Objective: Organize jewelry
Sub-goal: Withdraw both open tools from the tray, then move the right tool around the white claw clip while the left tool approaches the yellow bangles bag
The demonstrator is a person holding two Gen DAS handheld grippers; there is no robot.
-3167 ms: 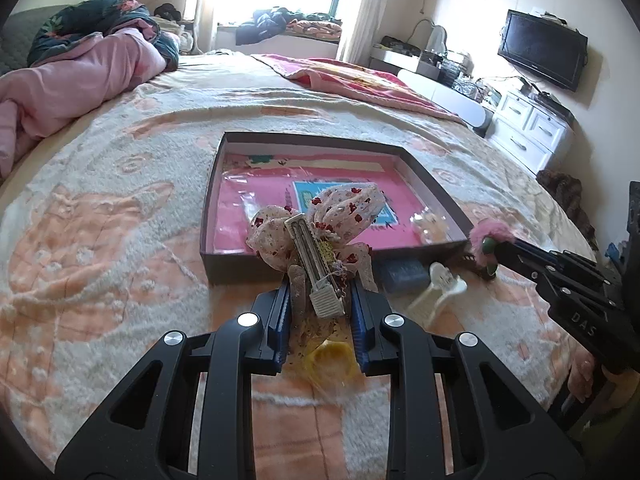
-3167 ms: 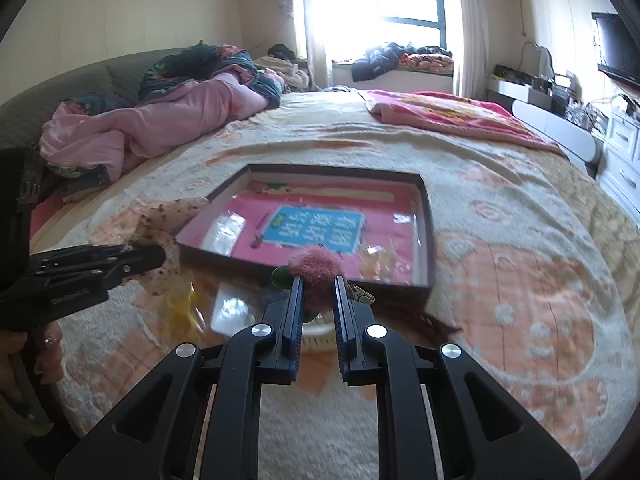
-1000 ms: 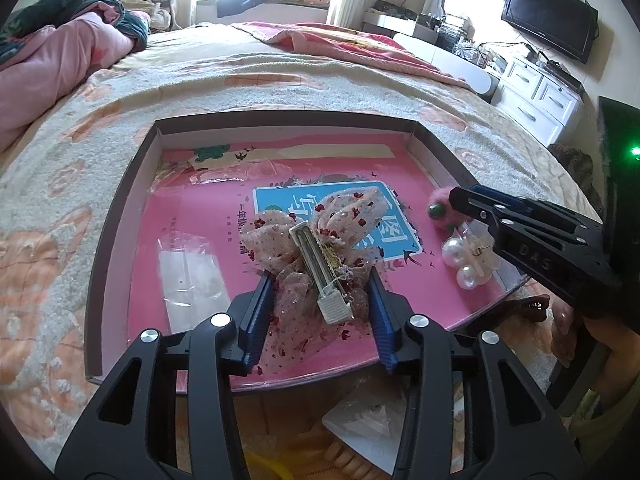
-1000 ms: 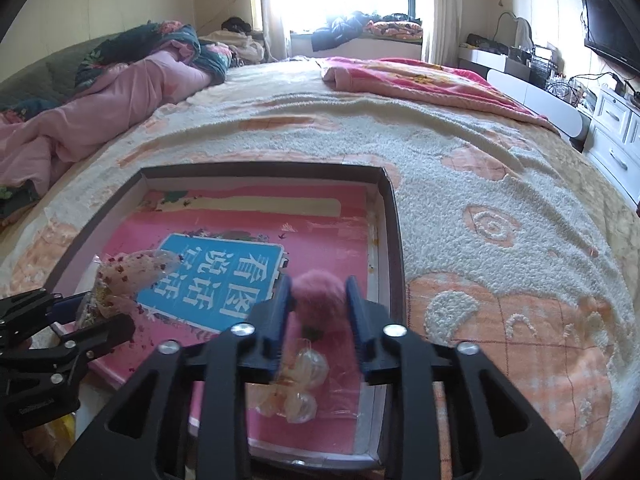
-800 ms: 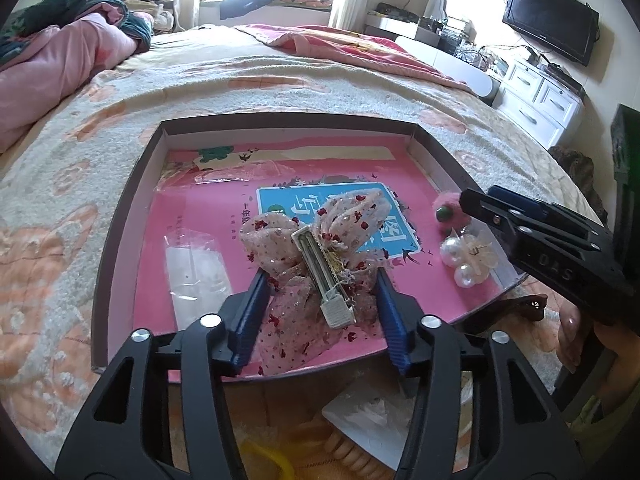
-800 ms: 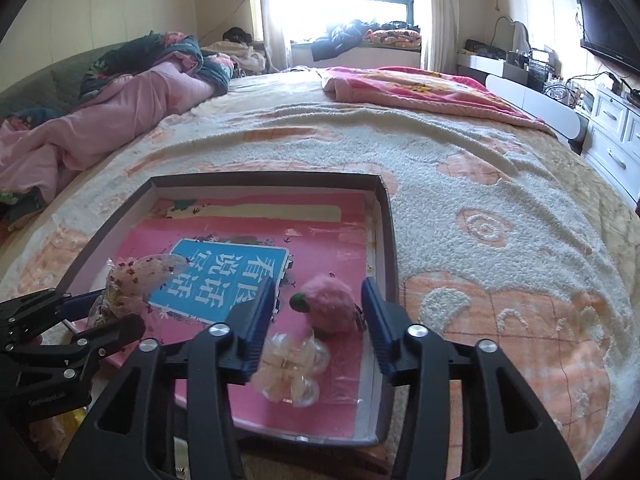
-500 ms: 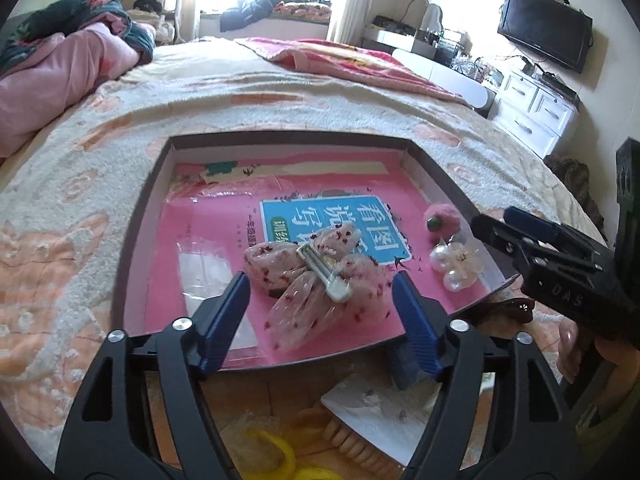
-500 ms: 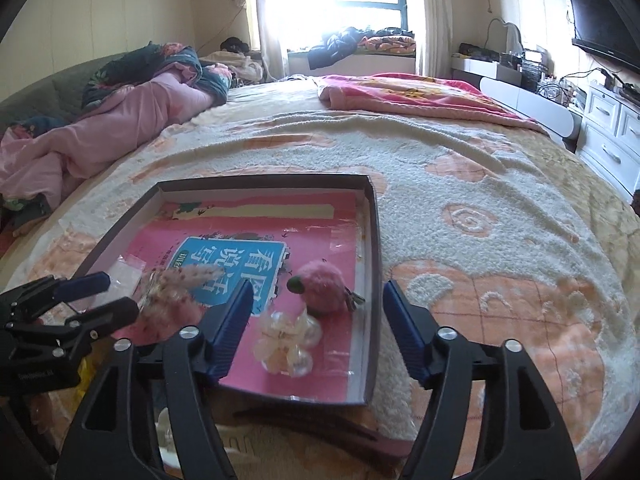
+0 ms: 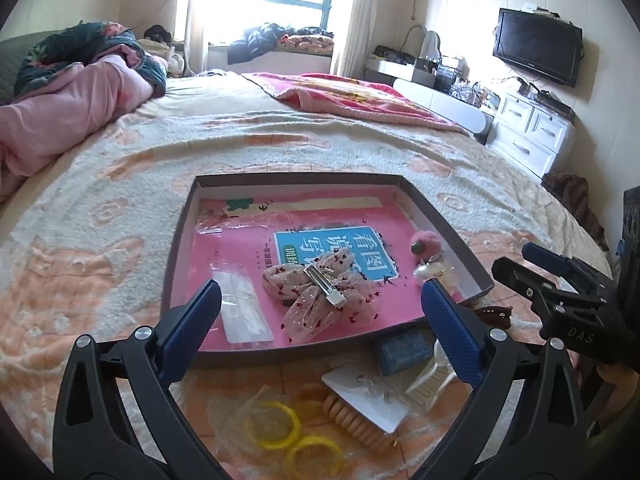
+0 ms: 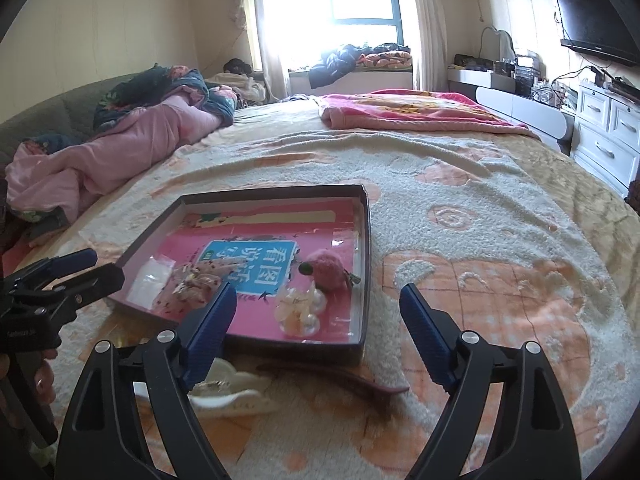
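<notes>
I have both tools free: the left hand-held gripper (image 9: 320, 328) stands wide open and empty just short of the tray's (image 9: 182, 236) near wall, and the right hand-held gripper (image 10: 316, 320) is equally spread and empty at the tray's near right corner. Inside the tray lie the lace bow clip (image 9: 320, 294), the pink pom-pom clip (image 10: 326, 270), the pearl flower piece (image 10: 298, 308) and a clear packet (image 9: 244, 312).

Outside it, on the bed (image 10: 480, 220), I see the yellow hair ties (image 9: 294, 438), a white card of earrings (image 9: 366, 398), a blue block (image 9: 404, 348), a cream claw clip (image 10: 228, 390) and a long dark clip (image 10: 340, 380).

My worry is the clutter: these pieces touch or overlap, so a closing jaw could drag a neighbour along or push it into the soft pile of the blanket. The thin ties and flat card give little to bite on. A low approach could also knock the tray wall and shift what is already stowed. There is open blanket to the right of the tray; the left side is tighter, and the two grippers sit near each other.
</notes>
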